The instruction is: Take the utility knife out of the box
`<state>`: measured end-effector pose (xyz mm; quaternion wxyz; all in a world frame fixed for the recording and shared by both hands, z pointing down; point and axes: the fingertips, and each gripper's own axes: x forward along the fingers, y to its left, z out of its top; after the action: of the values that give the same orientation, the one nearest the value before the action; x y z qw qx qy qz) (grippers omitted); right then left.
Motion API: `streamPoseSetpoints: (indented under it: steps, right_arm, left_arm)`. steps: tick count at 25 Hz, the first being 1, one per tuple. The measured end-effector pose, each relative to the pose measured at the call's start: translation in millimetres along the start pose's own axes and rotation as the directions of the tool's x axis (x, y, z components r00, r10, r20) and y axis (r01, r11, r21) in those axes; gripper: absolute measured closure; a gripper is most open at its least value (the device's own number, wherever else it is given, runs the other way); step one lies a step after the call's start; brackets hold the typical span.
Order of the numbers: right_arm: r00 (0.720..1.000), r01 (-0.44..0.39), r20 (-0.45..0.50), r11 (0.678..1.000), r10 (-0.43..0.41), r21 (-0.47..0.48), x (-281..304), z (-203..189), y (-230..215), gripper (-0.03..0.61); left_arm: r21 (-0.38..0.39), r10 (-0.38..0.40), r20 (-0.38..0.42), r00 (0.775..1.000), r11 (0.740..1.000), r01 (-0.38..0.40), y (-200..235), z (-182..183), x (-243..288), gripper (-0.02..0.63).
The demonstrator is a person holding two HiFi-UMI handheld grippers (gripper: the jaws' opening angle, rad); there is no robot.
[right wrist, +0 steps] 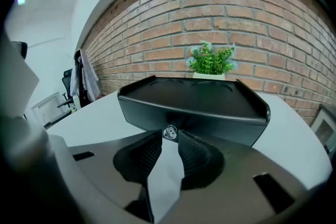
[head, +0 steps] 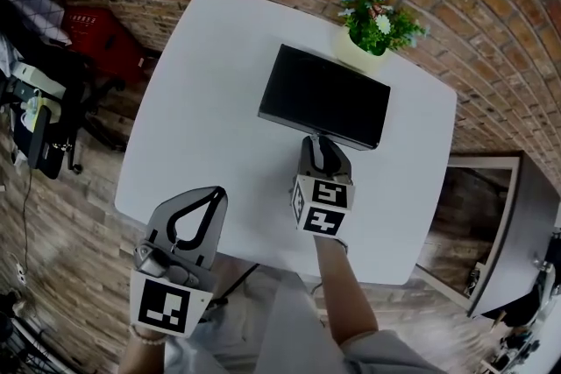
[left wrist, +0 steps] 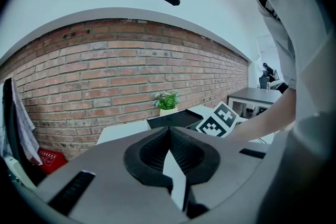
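- The utility knife can't be spotted in any view (only the outside of the box is shown), so which way it points and how its long axis runs can't be told.
- The box (head: 324, 96) is seen lying flat on the white table (head: 202, 101), past the middle and just in front of the potted plant (head: 377, 26). It's black, low and rectangular.
- In the head view its long axis runs from upper left to lower right, so it sits a bit skewed to the table edges. One long side is turned toward the person.
- On that long side a small shiny round knob (right wrist: 169, 131) is found, about mid-length.
- The right gripper (right wrist: 169, 136) is held right at that side, pointed at the box and tilted down. Its jaws are parted by a narrow gap, with the knob sitting right at their tips. Whether the pads actually press on it can't be made out, and nothing is gripped as far as can be seen.
- The left gripper (head: 213, 193) is parked over the near left part of the table, well apart from the box. Its jaws are pressed together on nothing.
- A brick wall (right wrist: 236, 8) is seen behind the plant.
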<state>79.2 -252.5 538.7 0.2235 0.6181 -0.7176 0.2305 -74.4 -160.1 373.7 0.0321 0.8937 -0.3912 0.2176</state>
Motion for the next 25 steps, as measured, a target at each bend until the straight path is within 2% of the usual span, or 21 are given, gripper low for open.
streamPoseSetpoints:
  steps: [5,8,25]
  right_arm:
    - [1.0,0.012,0.012,0.999,-0.012,0.051,3,0,0,0.486]
    - [1.0,0.014,0.014,0.998,-0.015,0.058,2,0,0,0.488]
    - [1.0,0.016,-0.014,0.996,-0.015,0.087,-26,-24,15,0.488]
  left_arm:
    - [-0.009,-0.011,-0.006,1.0,1.0,0.011,1,-4,0,0.595]
    - [-0.024,-0.019,-0.009,1.0,1.0,0.018,0,-6,2,0.597]
    - [0.002,-0.09,0.018,0.996,0.996,0.09,-12,-9,9,0.597]
